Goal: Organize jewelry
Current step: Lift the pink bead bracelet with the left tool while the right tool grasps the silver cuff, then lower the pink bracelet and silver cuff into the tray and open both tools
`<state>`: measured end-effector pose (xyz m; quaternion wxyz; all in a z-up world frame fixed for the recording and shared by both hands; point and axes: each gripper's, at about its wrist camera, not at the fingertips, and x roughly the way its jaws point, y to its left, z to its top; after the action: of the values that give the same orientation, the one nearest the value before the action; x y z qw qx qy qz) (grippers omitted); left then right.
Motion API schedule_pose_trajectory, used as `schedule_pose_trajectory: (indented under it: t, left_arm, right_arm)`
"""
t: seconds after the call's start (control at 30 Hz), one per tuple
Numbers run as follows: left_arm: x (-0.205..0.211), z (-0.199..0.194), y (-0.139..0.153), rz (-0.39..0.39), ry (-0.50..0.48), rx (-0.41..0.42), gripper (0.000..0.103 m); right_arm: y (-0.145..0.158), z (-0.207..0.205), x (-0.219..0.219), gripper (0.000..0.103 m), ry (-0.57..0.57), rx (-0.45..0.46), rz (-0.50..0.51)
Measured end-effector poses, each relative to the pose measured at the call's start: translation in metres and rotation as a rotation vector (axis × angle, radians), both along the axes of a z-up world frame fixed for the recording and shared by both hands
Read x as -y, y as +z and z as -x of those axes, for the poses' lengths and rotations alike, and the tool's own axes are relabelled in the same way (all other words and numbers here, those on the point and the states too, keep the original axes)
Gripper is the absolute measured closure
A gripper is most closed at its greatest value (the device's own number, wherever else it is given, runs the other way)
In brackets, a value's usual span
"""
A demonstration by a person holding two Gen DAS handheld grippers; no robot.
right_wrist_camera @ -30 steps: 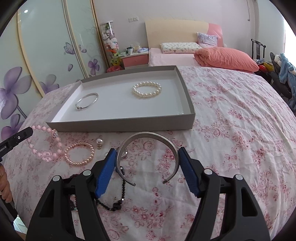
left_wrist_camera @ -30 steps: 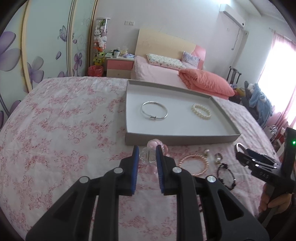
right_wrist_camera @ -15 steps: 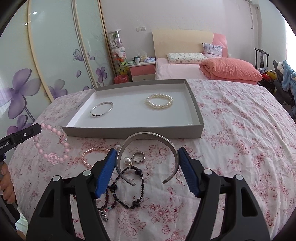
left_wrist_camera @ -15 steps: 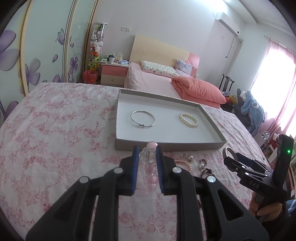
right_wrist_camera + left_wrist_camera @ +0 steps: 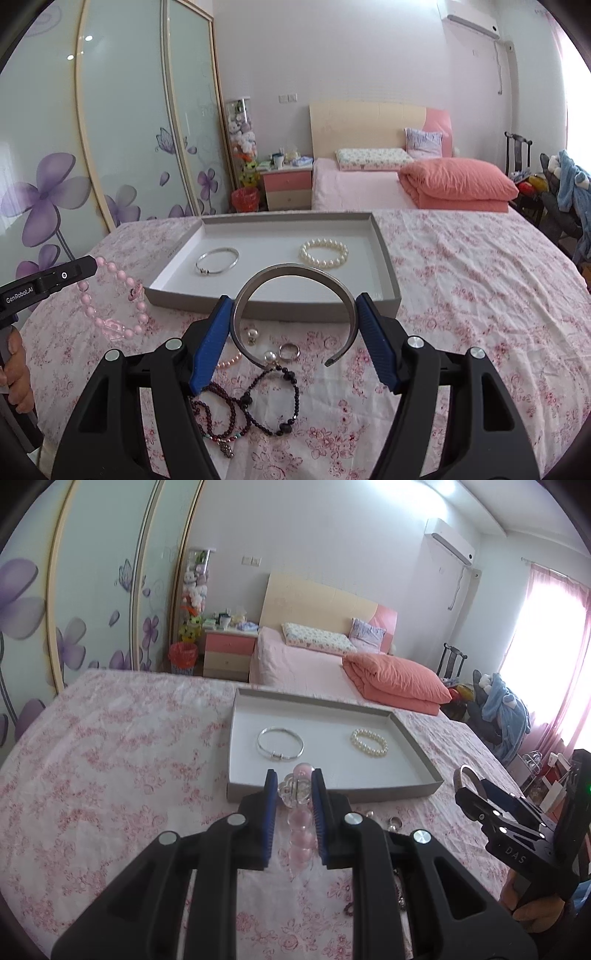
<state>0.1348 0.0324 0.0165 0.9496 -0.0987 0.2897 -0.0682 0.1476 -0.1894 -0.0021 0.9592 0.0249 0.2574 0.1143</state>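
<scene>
My left gripper [image 5: 294, 781] is shut on a pink bead bracelet [image 5: 300, 827] that hangs from it above the table, short of the grey tray [image 5: 332, 794]; the bracelet also shows in the right wrist view [image 5: 118, 295]. My right gripper [image 5: 295, 306] is shut on an open silver cuff bangle [image 5: 291, 271], held above the table before the tray's [image 5: 273, 315] front wall. In the tray lie a thin silver bangle [image 5: 218, 260] and a white pearl bracelet [image 5: 324, 253].
On the floral tablecloth under my right gripper lie dark bead bracelets [image 5: 251, 410], a pink pearl bracelet [image 5: 229, 361], a ring [image 5: 289, 350] and pearl earrings [image 5: 252, 334]. A bed [image 5: 369, 184] and wardrobe doors stand behind the table.
Both grippers have risen with their bracelets and pulled back a little from the tray. More of the loose jewelry on the cloth has come into view.
</scene>
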Motion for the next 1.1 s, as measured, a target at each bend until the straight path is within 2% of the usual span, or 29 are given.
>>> schedule_pose_trajectory:
  t: [0.27, 0.43, 0.7, 1.1]
  left_arm:
    - [0.013, -0.002, 0.017, -0.034, 0.000, 0.055, 0.084]
    - [0.016, -0.008, 0.026, -0.040, 0.005, 0.080, 0.084]
    - [0.019, -0.031, 0.037, -0.033, 0.014, 0.084, 0.084]
    - [0.024, -0.072, 0.032, -0.062, 0.041, 0.062, 0.084]
  right_arm:
    - [0.020, 0.004, -0.001, 0.035, -0.009, 0.109, 0.008]
    - [0.028, 0.001, 0.001, 0.035, -0.023, 0.145, 0.001]
    - [0.033, -0.013, -0.001, 0.035, -0.025, 0.165, 0.016]
    - [0.035, -0.049, -0.008, 0.035, -0.019, 0.172, 0.031]
